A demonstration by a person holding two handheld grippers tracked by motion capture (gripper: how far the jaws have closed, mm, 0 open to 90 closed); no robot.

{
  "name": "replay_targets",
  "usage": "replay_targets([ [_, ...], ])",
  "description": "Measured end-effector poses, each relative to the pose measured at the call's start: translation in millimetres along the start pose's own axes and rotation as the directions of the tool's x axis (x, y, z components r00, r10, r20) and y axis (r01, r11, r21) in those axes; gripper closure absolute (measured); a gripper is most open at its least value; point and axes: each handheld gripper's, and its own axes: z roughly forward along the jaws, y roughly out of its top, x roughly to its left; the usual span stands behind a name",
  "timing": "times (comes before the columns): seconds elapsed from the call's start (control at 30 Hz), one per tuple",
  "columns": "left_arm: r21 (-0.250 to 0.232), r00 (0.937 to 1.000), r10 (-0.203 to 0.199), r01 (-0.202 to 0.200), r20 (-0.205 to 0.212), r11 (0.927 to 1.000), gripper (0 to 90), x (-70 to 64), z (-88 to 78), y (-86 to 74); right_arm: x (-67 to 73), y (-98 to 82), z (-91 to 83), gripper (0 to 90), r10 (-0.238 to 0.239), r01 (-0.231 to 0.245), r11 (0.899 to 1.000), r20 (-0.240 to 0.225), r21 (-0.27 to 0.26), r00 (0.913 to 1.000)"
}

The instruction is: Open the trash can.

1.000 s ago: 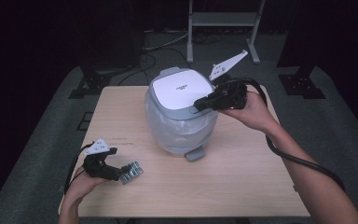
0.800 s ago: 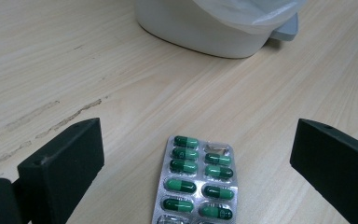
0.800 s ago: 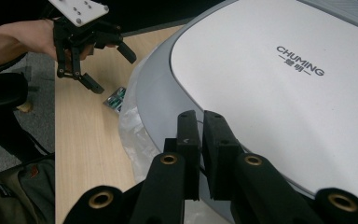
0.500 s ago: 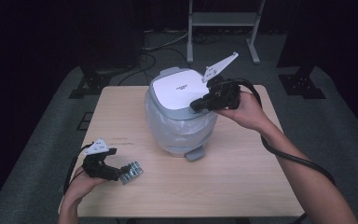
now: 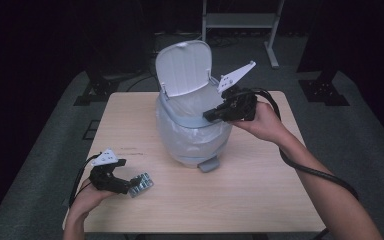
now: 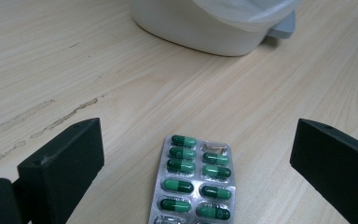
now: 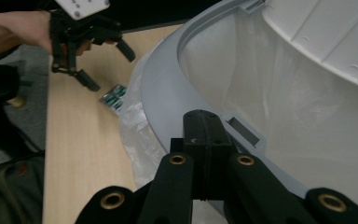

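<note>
A white bin [image 5: 192, 135] with a clear plastic liner [image 7: 261, 93] stands mid-table, its lid [image 5: 185, 67] raised upright at the back. My right gripper [image 5: 211, 115] is shut with nothing between its jaws, tips [image 7: 207, 126] resting just over the bin's grey rim [image 7: 163, 93] beside a small slot. A blister pack of green capsules [image 6: 196, 184] lies flat on the table near the front left. My left gripper [image 5: 125, 187] hovers low over the blister pack [image 5: 141, 185], open, with its jaws wide on either side and touching nothing.
The pale wooden table [image 5: 260, 200] has free room to the right and front of the bin. A grey pedal [image 5: 207, 165] juts from the bin's base toward the person. Dark stands and a metal frame [image 5: 240, 20] rise from the floor behind the table.
The bin's lid, closed in both earlier frames, has swung up and stands open. My right gripper has shifted slightly at the rim. The left gripper and the blister pack have stayed put.
</note>
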Motion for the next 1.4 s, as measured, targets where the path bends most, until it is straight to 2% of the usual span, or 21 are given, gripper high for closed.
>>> replay_targets([
  [0.07,0.002,1.0,0.001,-0.001,0.001,1.0,1.8,-0.3,0.3,0.0,1.0,2.0,-2.2,89.8,-0.003,0.002,1.0,0.004,0.015,1.0],
  [0.1,0.003,1.0,0.0,0.0,0.001,1.0,1.8,-0.1,0.3,-0.2,1.8,2.3,-4.1,89.7,-0.006,0.006,1.0,0.015,0.007,0.9999],
  [0.13,0.003,1.0,-0.001,0.001,0.001,1.0,1.8,0.4,0.3,-0.5,1.5,0.5,-5.9,85.8,-0.002,0.002,1.0,0.011,0.006,0.9999],
  [0.27,0.005,1.0,-0.008,0.008,-0.003,1.0,1.8,2.1,0.2,-2.0,0.4,-5.7,-10.4,82.4,0.017,-0.017,1.0,0.008,-0.007,0.9998],
  [0.47,0.005,1.0,-0.005,0.005,-0.003,1.0,1.8,1.2,0.4,-1.6,-2.2,-24.6,-27.8,78.4,0.068,-0.068,0.996,-0.005,-0.058,0.9977],
  [0.7,0.012,1.0,-0.001,0.001,0.0,0.9999,1.8,0.3,2.4,-1.7,-2.7,-44.2,-39.9,76.6,0.092,-0.092,0.994,0.01,-0.059,0.9957],
  [0.87,0.015,1.0,0.001,-0.001,0.0,0.9999,1.8,0.6,3.0,-1.9,-6.5,-64.1,-47.4,74.7,0.131,-0.13,0.99,0.021,-0.059,0.9911],
  [1.13,0.02,1.0,0.001,-0.001,0.003,0.9998,1.8,0.0,4.2,-2.3,-9.9,-88.6,-49.8,71.7,0.172,-0.17,0.983,0.026,-0.065,0.9847],
  [1.4,0.023,1.0,0.002,-0.002,0.002,0.9997,1.8,-0.2,6.2,-3.2,-13.3,-114.0,-47.1,64.5,0.21,-0.207,0.976,0.032,-0.069,0.9772],
])
